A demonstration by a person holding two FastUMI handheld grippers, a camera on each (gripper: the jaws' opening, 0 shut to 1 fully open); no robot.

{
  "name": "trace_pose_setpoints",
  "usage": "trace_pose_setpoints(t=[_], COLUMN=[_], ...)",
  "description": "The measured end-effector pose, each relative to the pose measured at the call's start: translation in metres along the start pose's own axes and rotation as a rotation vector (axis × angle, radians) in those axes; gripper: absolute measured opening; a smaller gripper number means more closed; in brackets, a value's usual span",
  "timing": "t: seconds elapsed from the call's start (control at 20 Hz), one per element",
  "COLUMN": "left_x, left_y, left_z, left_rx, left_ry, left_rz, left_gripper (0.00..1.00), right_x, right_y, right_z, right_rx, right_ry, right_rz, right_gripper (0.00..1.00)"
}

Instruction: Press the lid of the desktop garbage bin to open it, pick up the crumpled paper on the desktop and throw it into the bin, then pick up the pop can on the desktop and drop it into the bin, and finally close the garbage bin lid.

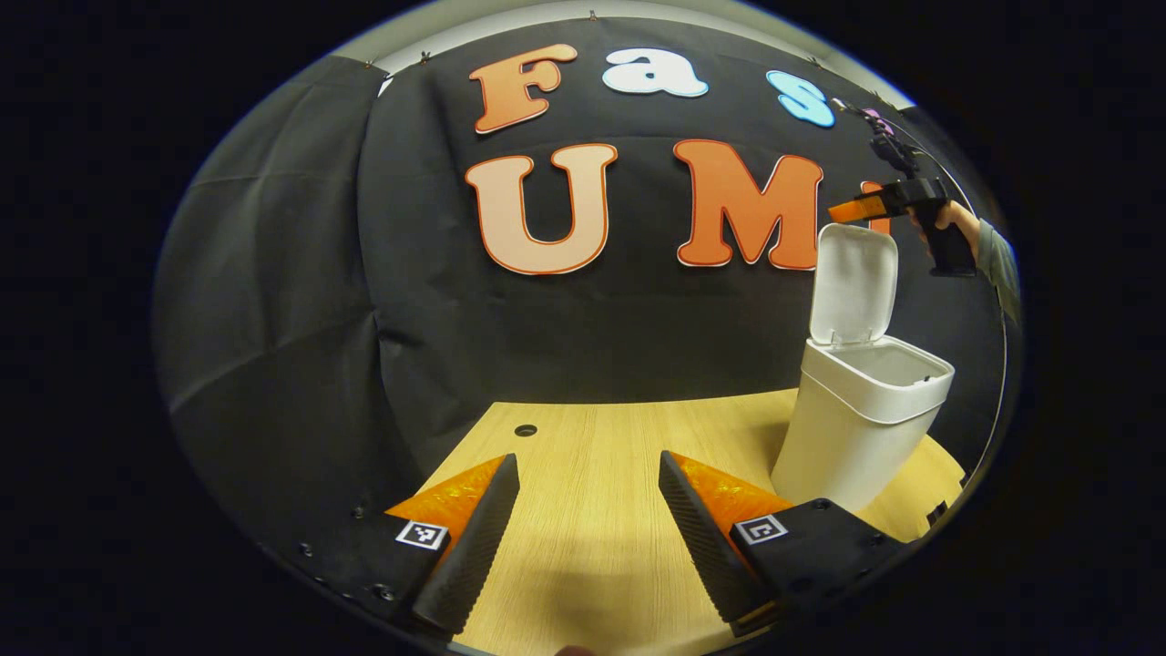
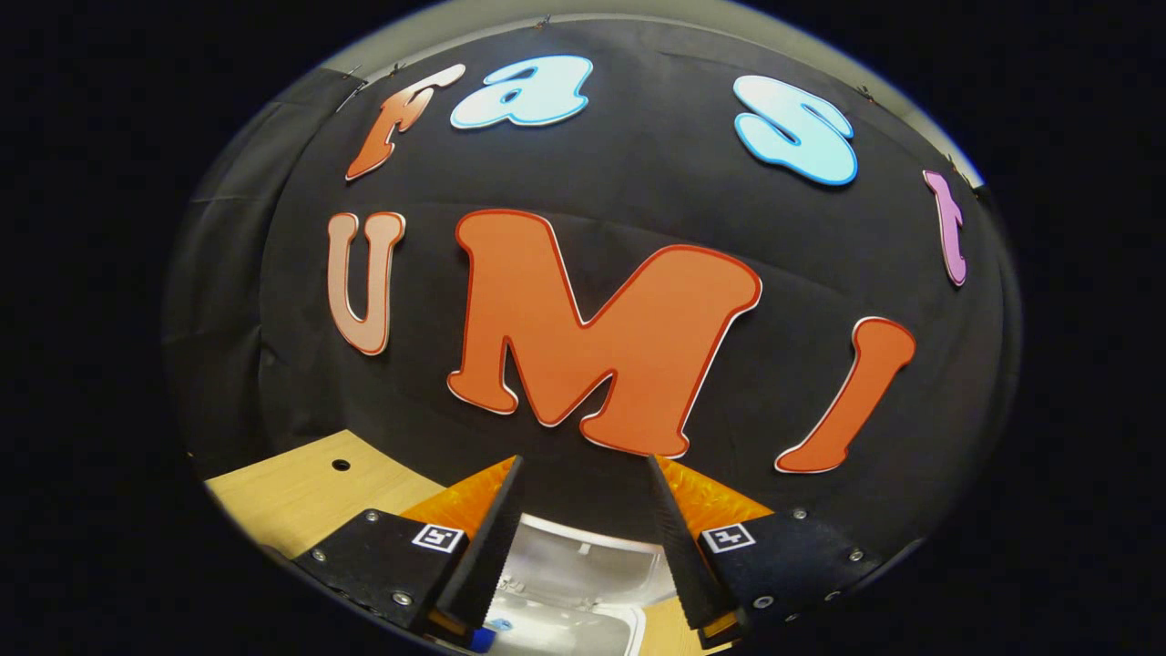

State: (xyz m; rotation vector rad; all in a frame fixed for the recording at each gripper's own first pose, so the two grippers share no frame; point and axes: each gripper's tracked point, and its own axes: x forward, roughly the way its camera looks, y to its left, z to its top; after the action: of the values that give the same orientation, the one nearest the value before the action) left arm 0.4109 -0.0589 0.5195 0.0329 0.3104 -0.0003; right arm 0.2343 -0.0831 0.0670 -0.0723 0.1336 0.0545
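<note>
The garbage bin (image 1: 861, 428) stands on the worktop (image 1: 592, 474), its lid (image 1: 854, 284) raised upright. The left tool (image 1: 588, 515), fingers spread and empty, hangs near the bin's base. The right tool (image 2: 583, 538), also parted and empty, hovers above the bin's mouth.

Recording booth: black cloth wall (image 1: 273, 273) behind bare wooden table (image 1: 592, 510).

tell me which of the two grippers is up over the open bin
The right gripper, held above the raised lid of the white bin. The left gripper hangs low over the wooden table, beside the bin.
</note>
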Motion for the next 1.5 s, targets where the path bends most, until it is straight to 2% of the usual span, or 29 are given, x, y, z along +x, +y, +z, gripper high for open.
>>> trace_pose_setpoints(t=[0.3, 0.85, 1.5], left_x=[0.003, 0.0, -0.004], left_y=[-0.006, -0.026, -0.025], left_z=[-0.003, -0.006, -0.011], left_rx=[-0.012, 0.033, 0.022], left_ry=[0.011, 0.005, 0.017], left_rz=[-0.025, -0.076, -0.062], left_gripper=[0.98, 0.98, 0.98], right_x=[-0.022, -0.061, -0.086], right_y=[0.009, 0.042, 0.063], right_z=[-0.01, -0.062, -0.121], right_rx=[0.072, -0.02, 0.013], right_ry=[0.009, 0.092, 0.182], right_rz=[0.03, 0.081, 0.11], right_gripper=[0.79, 0.8, 0.8])
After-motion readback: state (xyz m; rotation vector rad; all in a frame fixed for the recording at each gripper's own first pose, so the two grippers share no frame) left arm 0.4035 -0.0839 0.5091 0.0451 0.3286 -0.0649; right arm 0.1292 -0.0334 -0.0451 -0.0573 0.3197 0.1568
